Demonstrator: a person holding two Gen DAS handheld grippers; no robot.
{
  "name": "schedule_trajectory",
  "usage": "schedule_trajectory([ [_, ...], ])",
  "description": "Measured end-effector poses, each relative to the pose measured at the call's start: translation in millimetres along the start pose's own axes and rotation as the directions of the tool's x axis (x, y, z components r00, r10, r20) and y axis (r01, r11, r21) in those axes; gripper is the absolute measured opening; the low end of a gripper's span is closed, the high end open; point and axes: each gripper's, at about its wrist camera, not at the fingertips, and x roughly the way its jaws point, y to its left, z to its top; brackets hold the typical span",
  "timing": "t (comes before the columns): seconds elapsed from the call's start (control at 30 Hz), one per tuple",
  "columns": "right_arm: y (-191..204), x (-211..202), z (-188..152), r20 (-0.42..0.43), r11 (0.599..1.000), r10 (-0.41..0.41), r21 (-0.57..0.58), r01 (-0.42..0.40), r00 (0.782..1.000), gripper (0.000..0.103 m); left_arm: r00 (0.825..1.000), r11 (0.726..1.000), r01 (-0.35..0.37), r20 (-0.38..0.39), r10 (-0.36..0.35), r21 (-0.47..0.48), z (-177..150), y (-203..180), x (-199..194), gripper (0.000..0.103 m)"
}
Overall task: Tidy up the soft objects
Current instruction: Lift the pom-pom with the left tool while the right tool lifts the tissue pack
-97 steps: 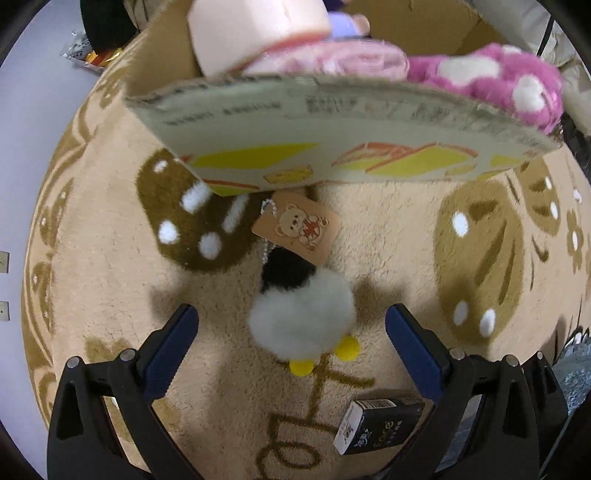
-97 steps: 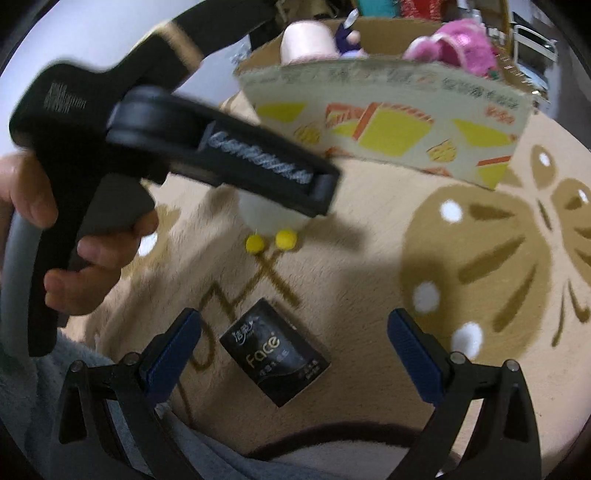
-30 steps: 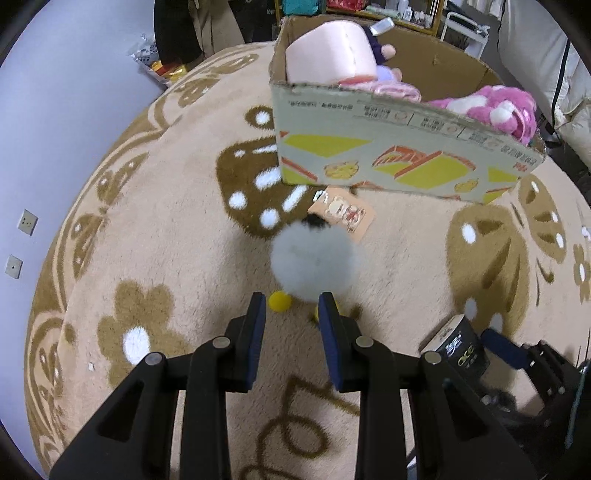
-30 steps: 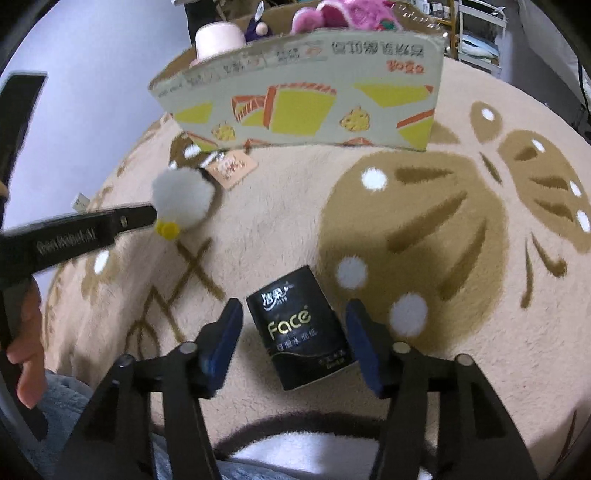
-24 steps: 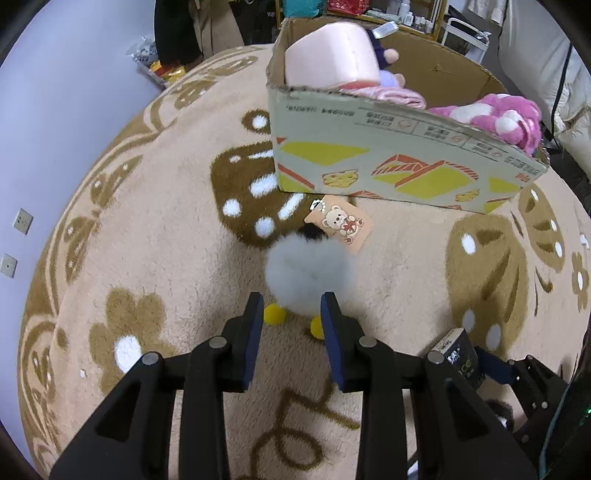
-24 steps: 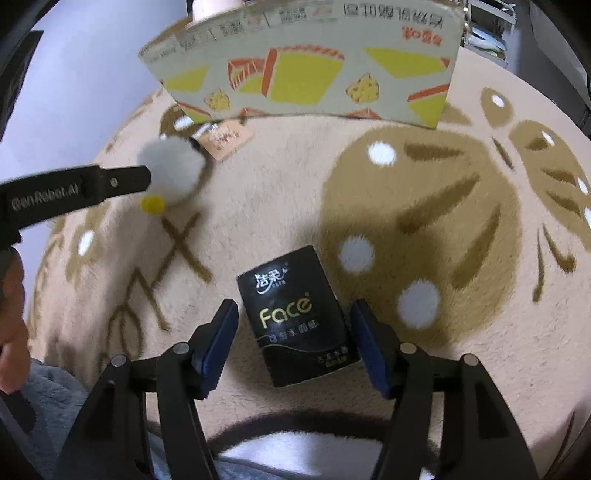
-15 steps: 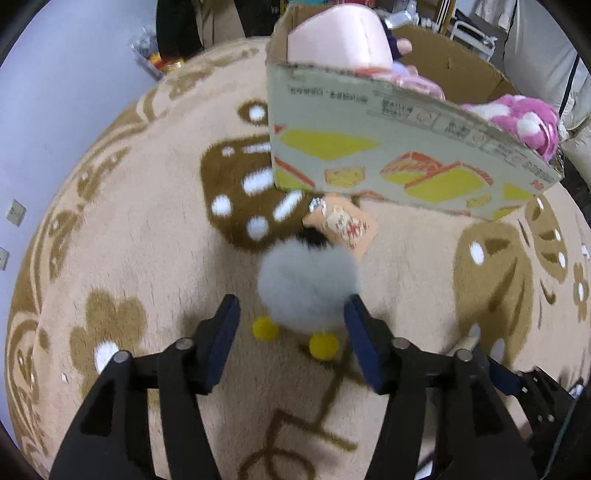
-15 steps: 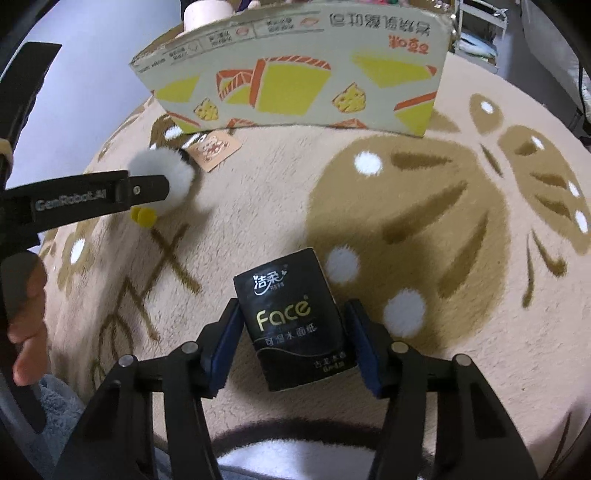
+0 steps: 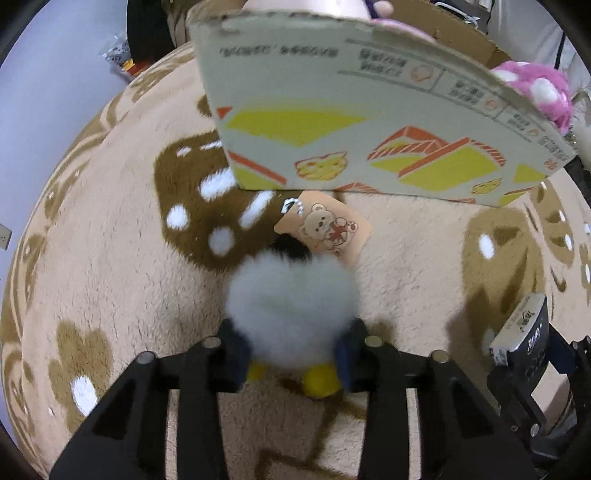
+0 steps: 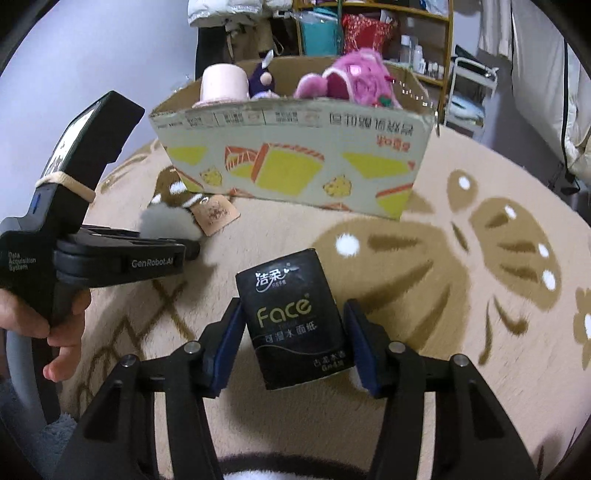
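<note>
My left gripper (image 9: pixel 291 350) is shut on a fluffy white plush (image 9: pixel 291 306) with yellow feet and an orange bear tag (image 9: pixel 325 229). It sits just in front of the cardboard box (image 9: pixel 369 122). My right gripper (image 10: pixel 293 343) is shut on a black "Face" tissue pack (image 10: pixel 295 321) and holds it off the rug. The box (image 10: pixel 295 162) stands behind, holding a pink plush (image 10: pixel 354 85), a pale pink cushion (image 10: pixel 223 86) and a purple toy (image 10: pixel 262 83). The left gripper with the white plush (image 10: pixel 168 221) shows at the left of the right wrist view.
A round beige rug (image 10: pixel 480 277) with brown butterfly and flower patterns covers the floor. Shelves (image 10: pixel 373 33) with goods and a white rack (image 10: pixel 472 85) stand behind the box. A lilac wall (image 9: pixel 44 74) lies to the left.
My left gripper opened, moved forward and closed on the white plush. My right gripper closed on the tissue pack and lifted it off the rug.
</note>
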Motion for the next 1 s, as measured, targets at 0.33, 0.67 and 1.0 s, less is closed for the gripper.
schedule_trajectory([
  [0.33,-8,-16,6,0.057,0.998,0.024,0.055,-0.027,0.998,0.057,0.994,1.0,-0.013,0.105,0.014,-0.008,-7,0,-33,0.033],
  [0.67,-21,-55,12,0.206,0.988,0.049,0.136,-0.078,0.977,0.057,0.941,0.995,-0.095,0.325,0.093,-0.012,-20,-6,-113,0.033],
  [1.0,-41,-108,28,0.365,0.981,0.029,0.168,-0.096,0.931,0.057,0.839,0.996,-0.09,0.539,0.071,0.009,-24,-22,-196,0.034],
])
